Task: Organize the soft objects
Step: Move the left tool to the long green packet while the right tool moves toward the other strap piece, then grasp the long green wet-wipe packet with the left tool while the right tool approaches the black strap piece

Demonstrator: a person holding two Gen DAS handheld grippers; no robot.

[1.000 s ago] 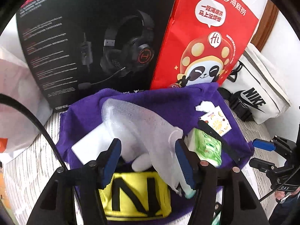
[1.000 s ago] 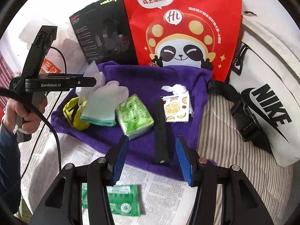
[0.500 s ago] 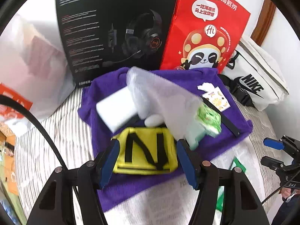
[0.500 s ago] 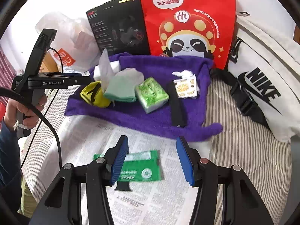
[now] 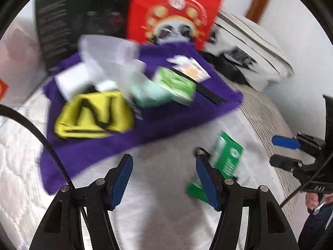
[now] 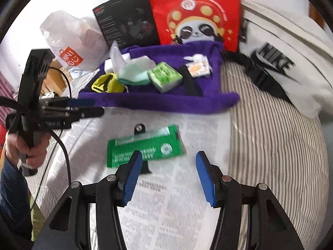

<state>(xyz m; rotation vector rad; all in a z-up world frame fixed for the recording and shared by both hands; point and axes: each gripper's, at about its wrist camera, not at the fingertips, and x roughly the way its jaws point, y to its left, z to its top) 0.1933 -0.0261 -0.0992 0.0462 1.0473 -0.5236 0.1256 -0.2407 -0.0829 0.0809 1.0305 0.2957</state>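
A purple towel (image 6: 166, 102) (image 5: 100, 145) lies on the bed and bears a yellow pouch (image 5: 93, 114) (image 6: 106, 83), a pale glove (image 6: 135, 70) (image 5: 129, 70), a green tissue pack (image 6: 165, 76) (image 5: 177, 84), a white block (image 5: 72, 79), a black strap (image 6: 191, 81) and an orange-print sachet (image 6: 197, 67) (image 5: 190, 67). A flat green packet (image 6: 143, 148) (image 5: 226, 158) lies on newspaper in front of the towel. My left gripper (image 5: 164, 177) (image 6: 87, 106) is open and empty before the towel's near edge. My right gripper (image 6: 169, 177) (image 5: 285, 152) is open and empty just short of the green packet.
A black headset box (image 6: 127, 18), a red panda bag (image 6: 195, 12) and a white Nike bag (image 6: 281, 58) stand behind the towel. A clear plastic bag (image 6: 68, 41) lies at the far left. Newspaper (image 6: 158, 204) covers the striped bedding (image 6: 270, 145).
Both grippers have pulled back from the towel, both open. The glove stays on the towel. The green packet now sits close before the right gripper.
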